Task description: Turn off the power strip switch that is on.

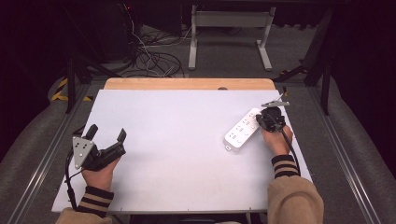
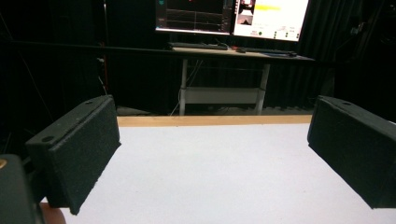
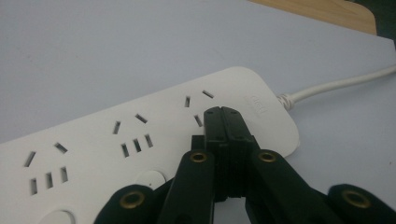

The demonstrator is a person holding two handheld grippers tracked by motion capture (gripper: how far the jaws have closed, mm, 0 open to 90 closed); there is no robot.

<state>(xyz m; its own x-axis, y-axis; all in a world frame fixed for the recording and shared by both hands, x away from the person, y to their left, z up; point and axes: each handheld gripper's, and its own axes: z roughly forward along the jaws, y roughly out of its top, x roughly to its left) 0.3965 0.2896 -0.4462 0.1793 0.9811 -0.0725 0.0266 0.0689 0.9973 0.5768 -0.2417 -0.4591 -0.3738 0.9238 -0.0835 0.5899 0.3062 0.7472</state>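
Observation:
A white power strip [image 1: 242, 130] lies at the right of the white table [image 1: 177, 154], angled toward the far right. In the right gripper view its sockets and round buttons [image 3: 116, 140] face up, and its white cable [image 3: 336, 85] leaves at the right end. My right gripper [image 1: 268, 118] is shut, jaws pressed together with nothing between them. Its tips [image 3: 226, 115] sit over the last socket at the strip's cable end; I cannot tell whether they touch. My left gripper [image 1: 108, 135] stands open near the table's left edge, and its pads [image 2: 79, 154] are wide apart over bare tabletop.
A wooden strip [image 1: 187, 84] borders the table's far edge. Beyond it stand a white desk frame [image 1: 229, 37] and loose cables on the floor [image 1: 149, 58]. Monitors [image 2: 233, 16] glow on a desk behind the table. Metal rails [image 1: 343, 158] run along both sides.

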